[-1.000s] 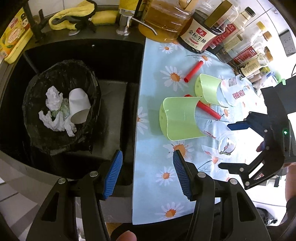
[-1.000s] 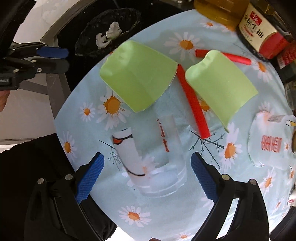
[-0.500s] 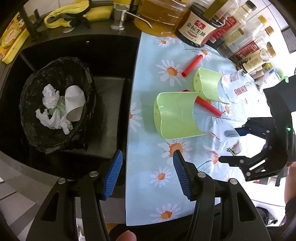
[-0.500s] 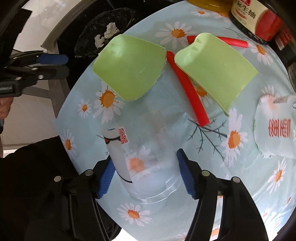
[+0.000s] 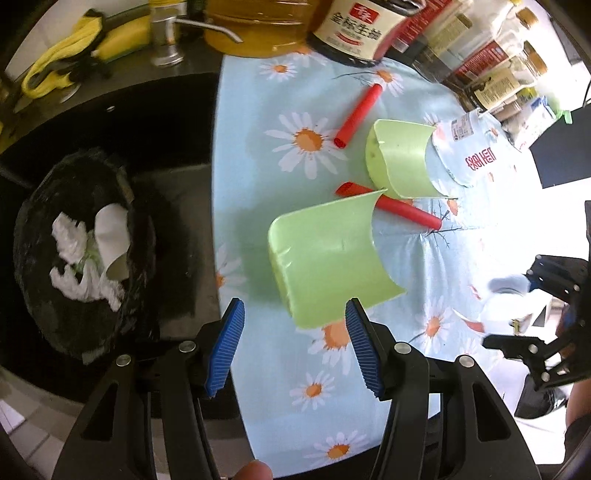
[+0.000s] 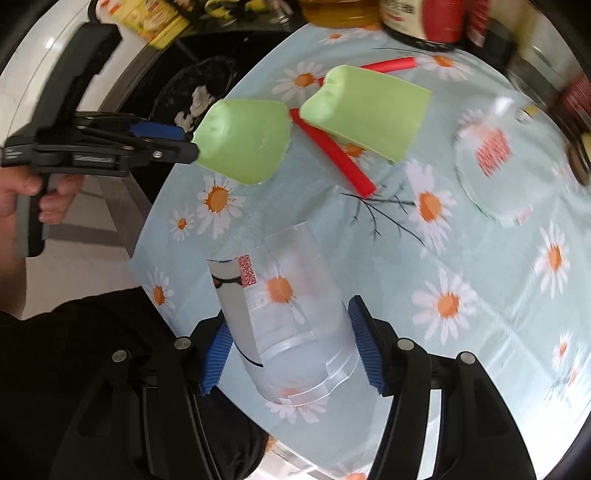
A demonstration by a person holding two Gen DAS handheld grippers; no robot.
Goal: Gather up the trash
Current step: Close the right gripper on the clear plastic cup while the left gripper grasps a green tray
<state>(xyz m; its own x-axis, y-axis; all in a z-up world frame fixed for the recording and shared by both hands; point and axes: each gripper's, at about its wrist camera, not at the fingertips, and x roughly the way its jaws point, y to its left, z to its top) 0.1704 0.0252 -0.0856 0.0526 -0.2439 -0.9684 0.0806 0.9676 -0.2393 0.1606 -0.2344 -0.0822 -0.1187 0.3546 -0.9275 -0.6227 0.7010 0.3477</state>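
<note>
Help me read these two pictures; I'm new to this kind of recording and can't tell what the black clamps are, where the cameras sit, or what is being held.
No robot here: a person holds a hand-operated gripper in each hand, and each carries a wide-angle camera looking along its blue-padded fingers.

The left-wrist picture shows the left gripper open and empty, just short of the nearer pale green curved plastic piece. To its left, a black-bagged bin in the dark sink already holds white crumpled tissues.

The right-wrist picture shows the right gripper shut on a clear plastic cup with a white label; it appears lifted, though I cannot be sure.

On the light blue daisy tablecloth lie a second green piece, two red tubes and a flattened clear wrapper with red print. Sauce bottles stand behind.
</note>
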